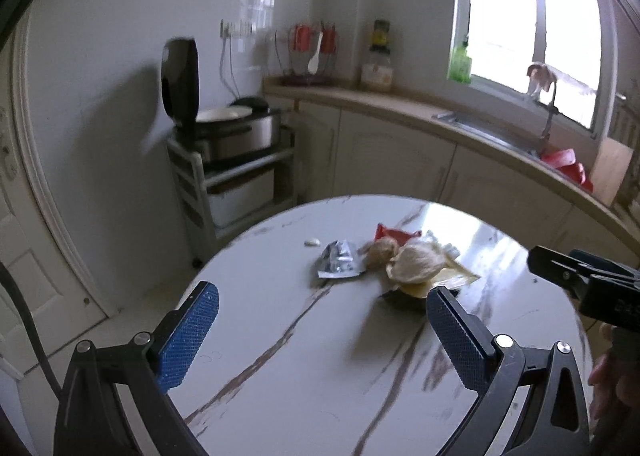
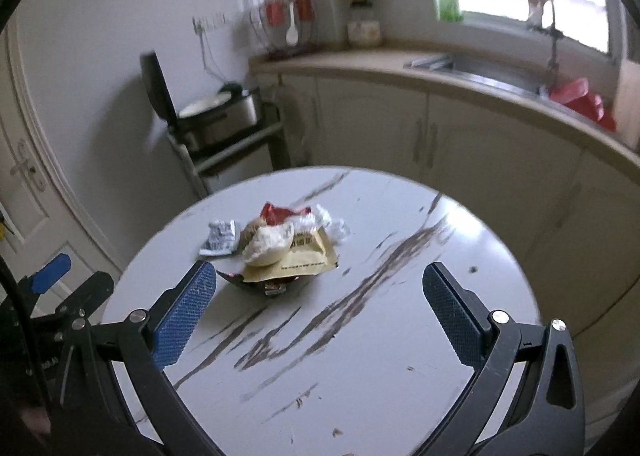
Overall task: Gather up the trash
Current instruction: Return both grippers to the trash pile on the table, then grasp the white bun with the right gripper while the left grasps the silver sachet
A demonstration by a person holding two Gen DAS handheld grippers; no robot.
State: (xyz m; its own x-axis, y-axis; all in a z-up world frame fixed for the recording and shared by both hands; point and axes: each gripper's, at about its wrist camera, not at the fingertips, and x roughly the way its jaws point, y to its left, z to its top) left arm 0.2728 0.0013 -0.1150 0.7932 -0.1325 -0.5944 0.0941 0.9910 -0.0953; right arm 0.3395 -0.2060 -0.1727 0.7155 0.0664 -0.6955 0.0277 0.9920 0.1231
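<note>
Both my tools, left tool (image 1: 322,330) and right tool (image 2: 320,310), gape wide, holding nothing. Trash pile (image 2: 280,244) lies mid-worktop (image 2: 400,336), ahead-left of right tool, ahead-right of left; neither clearly nearer.

Both wrist views look down from nearby across the round table (image 1: 280,356) toward the counter (image 2: 460,79).
</note>
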